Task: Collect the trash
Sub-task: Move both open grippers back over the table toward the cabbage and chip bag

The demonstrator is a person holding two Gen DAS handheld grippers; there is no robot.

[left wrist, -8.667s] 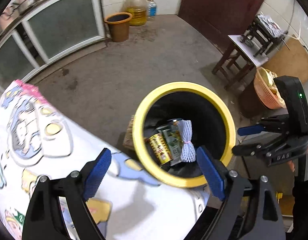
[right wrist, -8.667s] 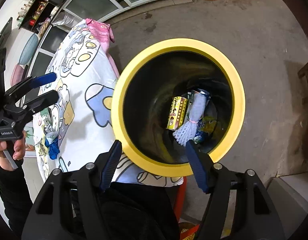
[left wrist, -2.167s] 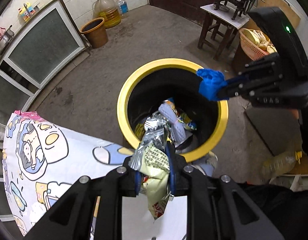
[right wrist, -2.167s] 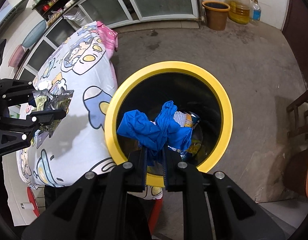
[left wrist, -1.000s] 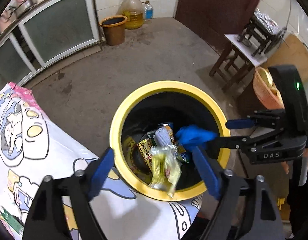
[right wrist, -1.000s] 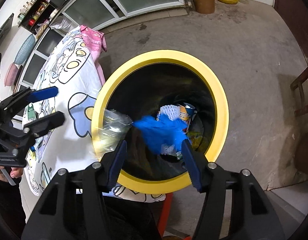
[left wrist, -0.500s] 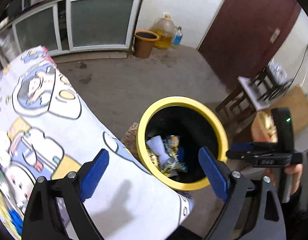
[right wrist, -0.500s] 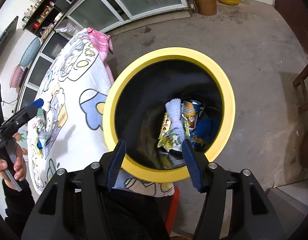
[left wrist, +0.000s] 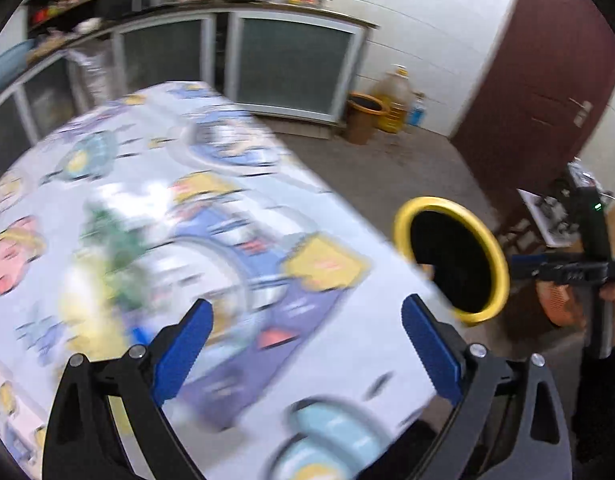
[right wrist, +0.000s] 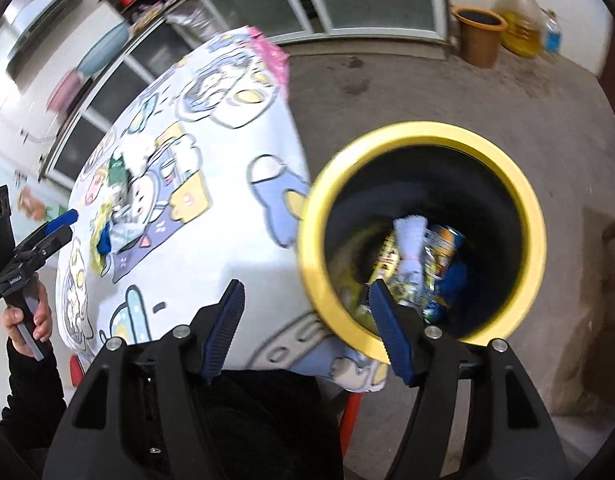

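Observation:
My left gripper [left wrist: 305, 340] hovers over the table's cartoon-print cloth [left wrist: 347, 344], its jaws opening wide with nothing between them. Loose trash [left wrist: 107, 248], blurred green, yellow and blue, lies on the cloth ahead and to its left. My right gripper [right wrist: 307, 320] hangs over the table edge beside the yellow-rimmed black bin [right wrist: 423, 130], jaws opening and empty. Wrappers, a white foam net and a blue glove [right wrist: 411, 256] lie inside the bin. The right wrist view also shows the table's trash pile [right wrist: 115, 220] and the left gripper [right wrist: 69, 222] near it.
A brown bucket [right wrist: 477, 34] and an oil jug [right wrist: 519, 20] stand by the far wall. Glass-fronted cabinets [left wrist: 291, 64] run behind the table. A dark red door [left wrist: 547, 92] and a small stool [left wrist: 547, 212] are past the bin. Bare concrete floor surrounds the bin.
A wrapper and a blue glove dropped from the grippers into the bin. The left gripper then swung from above the bin to over the table. The right gripper shifted left toward the table edge.

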